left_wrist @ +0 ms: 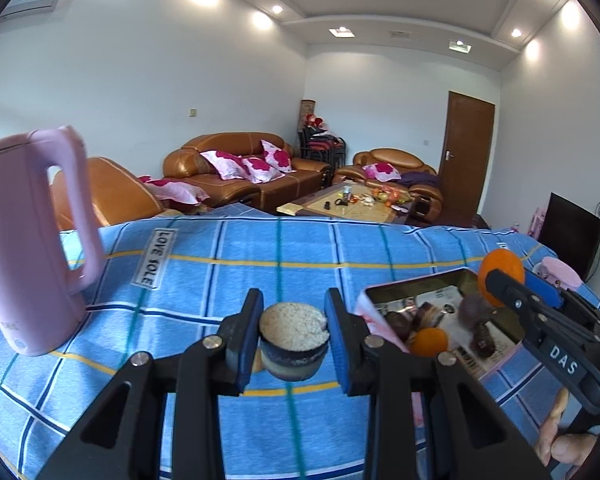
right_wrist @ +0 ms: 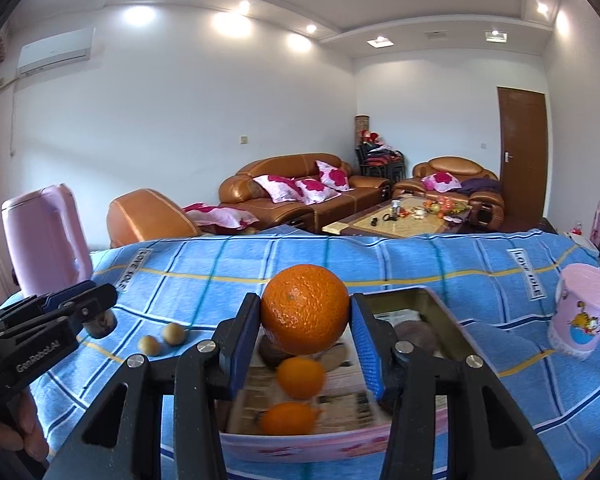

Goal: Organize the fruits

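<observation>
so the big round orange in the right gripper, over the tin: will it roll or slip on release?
The big round orange looks firm with pebbled skin, so the right gripper blue pads probably hold it without slipping. Being round, it may roll once dropped, though the rectangular tin's walls and the smaller oranges inside should likely stop it.

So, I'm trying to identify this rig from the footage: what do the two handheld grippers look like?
Both look alike: black angular plastic frames with triangular cut-outs, silver round pivot bolts, and flat blue pads on the finger insides. The left gripper carries white "GenRobot.AI" lettering on its side; the right gripper is marked "DAS". Bare hands show at the handles; no sleeves or cables are visible.
</observation>
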`<act>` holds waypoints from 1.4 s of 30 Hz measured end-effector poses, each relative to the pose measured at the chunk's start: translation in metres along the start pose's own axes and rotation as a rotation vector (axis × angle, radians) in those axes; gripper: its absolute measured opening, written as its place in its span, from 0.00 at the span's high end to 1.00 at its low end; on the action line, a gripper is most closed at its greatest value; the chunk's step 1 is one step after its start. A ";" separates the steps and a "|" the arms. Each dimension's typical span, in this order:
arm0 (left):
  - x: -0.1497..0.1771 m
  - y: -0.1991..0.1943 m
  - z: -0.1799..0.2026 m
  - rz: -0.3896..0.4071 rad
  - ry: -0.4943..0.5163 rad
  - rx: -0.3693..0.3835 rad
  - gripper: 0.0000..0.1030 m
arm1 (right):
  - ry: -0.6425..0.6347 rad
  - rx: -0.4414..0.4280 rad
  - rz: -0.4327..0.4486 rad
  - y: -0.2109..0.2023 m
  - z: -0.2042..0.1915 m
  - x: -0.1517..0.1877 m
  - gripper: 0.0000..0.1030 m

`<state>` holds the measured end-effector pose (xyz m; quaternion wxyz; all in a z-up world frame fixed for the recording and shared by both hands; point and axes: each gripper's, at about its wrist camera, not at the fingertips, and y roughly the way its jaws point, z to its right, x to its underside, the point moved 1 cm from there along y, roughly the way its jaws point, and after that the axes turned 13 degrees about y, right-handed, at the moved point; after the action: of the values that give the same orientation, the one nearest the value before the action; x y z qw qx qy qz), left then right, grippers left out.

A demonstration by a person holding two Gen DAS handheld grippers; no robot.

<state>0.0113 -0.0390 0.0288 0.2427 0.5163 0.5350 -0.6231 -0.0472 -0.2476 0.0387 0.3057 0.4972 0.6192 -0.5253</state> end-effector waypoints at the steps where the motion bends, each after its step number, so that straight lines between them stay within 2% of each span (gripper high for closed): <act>1: -0.002 0.000 0.003 0.003 0.004 0.005 0.67 | 0.004 0.008 0.004 0.001 0.006 -0.003 0.54; 11: -0.016 0.016 0.048 0.004 0.036 0.089 0.67 | 0.090 0.114 0.041 0.002 0.072 -0.028 0.54; 18: -0.024 0.031 0.095 -0.012 0.070 0.162 0.67 | 0.101 0.126 0.015 0.010 0.101 -0.038 0.54; 27: -0.021 0.055 0.143 -0.084 0.067 0.217 0.67 | 0.082 0.088 -0.048 0.036 0.100 -0.039 0.54; 38: -0.012 0.071 0.153 -0.174 0.076 0.218 0.67 | 0.026 0.005 -0.177 0.075 0.081 -0.030 0.54; 42: -0.011 0.074 0.152 -0.200 0.072 0.225 0.67 | -0.018 0.002 -0.209 0.082 0.072 -0.023 0.54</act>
<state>0.0198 -0.2043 -0.0081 0.1007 0.5066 0.5189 -0.6811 0.0268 -0.3267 0.0122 0.2543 0.4253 0.6644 -0.5595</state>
